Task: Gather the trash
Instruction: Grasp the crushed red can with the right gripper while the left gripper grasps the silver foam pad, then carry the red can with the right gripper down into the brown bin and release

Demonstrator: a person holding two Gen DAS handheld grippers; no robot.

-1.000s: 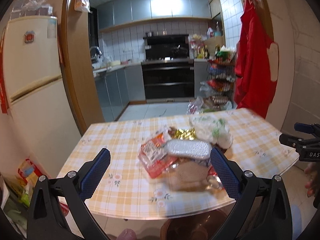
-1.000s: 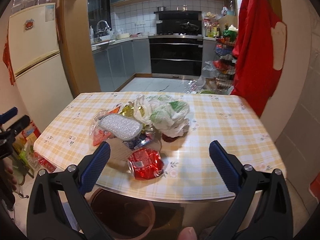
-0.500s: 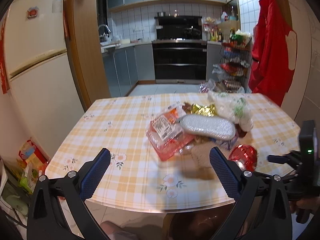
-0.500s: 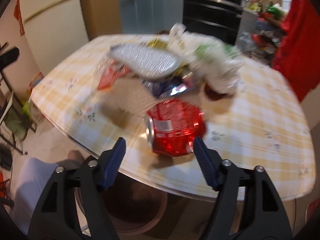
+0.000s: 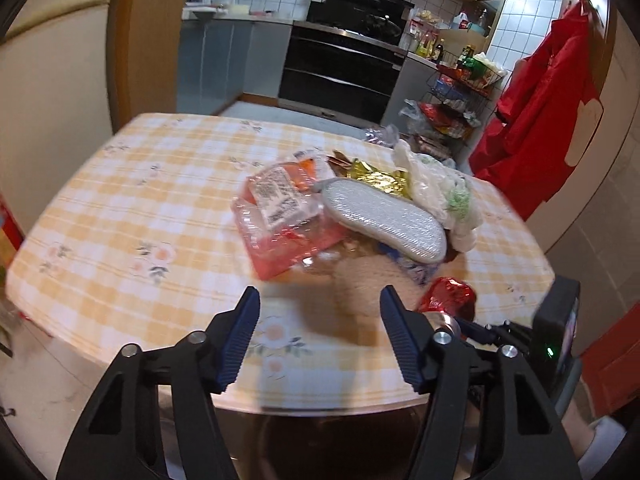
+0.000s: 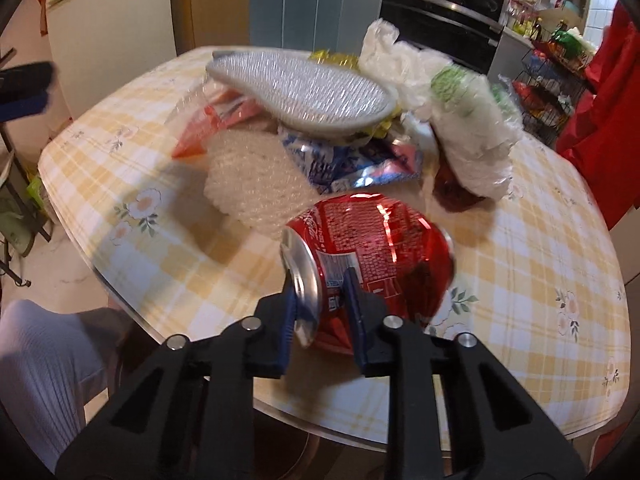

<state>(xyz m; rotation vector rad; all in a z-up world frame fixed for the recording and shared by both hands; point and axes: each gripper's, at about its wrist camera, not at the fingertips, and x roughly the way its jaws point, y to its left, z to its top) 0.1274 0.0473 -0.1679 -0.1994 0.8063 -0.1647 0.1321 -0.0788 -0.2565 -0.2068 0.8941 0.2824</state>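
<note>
A crushed red drink can [image 6: 380, 240] lies on its side near the front edge of the checked table [image 6: 540, 240]. My right gripper [image 6: 320, 284] straddles the can's silver rim, and its closing jaws press on it. The left wrist view shows the same can [image 5: 448, 300] at the right. My left gripper [image 5: 318, 300] hovers low over the table's front edge; its jaws are closing with nothing gripped. A blurred white foam net [image 6: 252, 180] lies just ahead of it. Behind are a pink plastic pack [image 5: 280, 216], a silver oval pad [image 5: 384, 216] and a white plastic bag [image 5: 440, 188].
A gold wrapper [image 5: 376, 176] and a blue foil wrapper [image 6: 352, 160] sit in the pile. A brown bin [image 5: 340, 440] stands under the table's front edge. A person's grey-clad leg [image 6: 36, 360] is at the lower left. A red garment [image 5: 552, 92] hangs at the right.
Both grippers have come down and closer to the table. The right jaws have narrowed from wide apart onto the can's rim. The left jaws have also narrowed.
</note>
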